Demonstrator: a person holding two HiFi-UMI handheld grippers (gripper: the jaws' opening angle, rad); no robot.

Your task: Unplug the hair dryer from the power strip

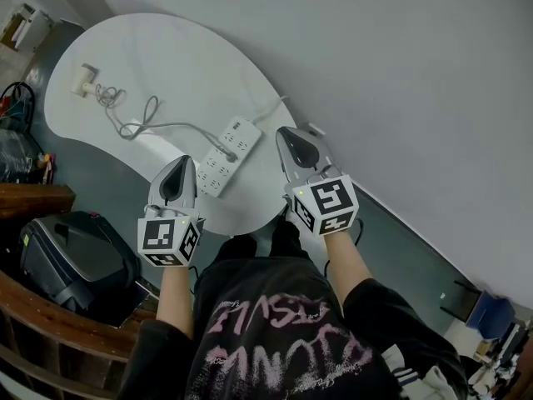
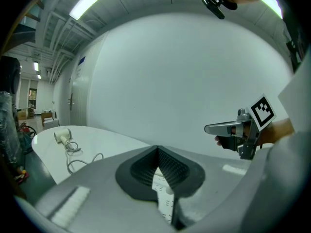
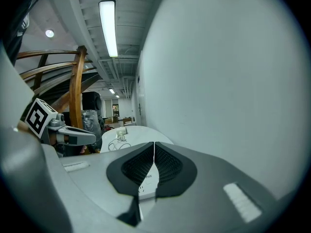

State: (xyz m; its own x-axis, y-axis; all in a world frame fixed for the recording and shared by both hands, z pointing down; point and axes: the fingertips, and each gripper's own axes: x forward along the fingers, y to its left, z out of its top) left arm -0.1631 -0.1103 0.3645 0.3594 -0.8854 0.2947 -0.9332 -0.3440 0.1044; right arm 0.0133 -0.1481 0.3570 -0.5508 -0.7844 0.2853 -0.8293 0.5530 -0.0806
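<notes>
A white power strip (image 1: 227,155) lies near the front edge of the white table (image 1: 183,65). A grey plug (image 1: 231,156) sits in the strip, and its cord (image 1: 150,119) runs back to the small white hair dryer (image 1: 83,80) at the table's far left end. My left gripper (image 1: 179,162) hovers just left of the strip with its jaws shut and empty. My right gripper (image 1: 288,132) hangs to the strip's right, also shut on nothing. In the left gripper view the hair dryer (image 2: 62,137) and the right gripper (image 2: 228,128) show. The right gripper view shows the table (image 3: 127,132) beyond the shut jaws.
A plain grey wall (image 1: 400,65) runs along the table's right side. A black case (image 1: 75,257) and a wooden rail (image 1: 42,197) stand on the floor to the left. A blue chair (image 1: 491,311) is at the far right.
</notes>
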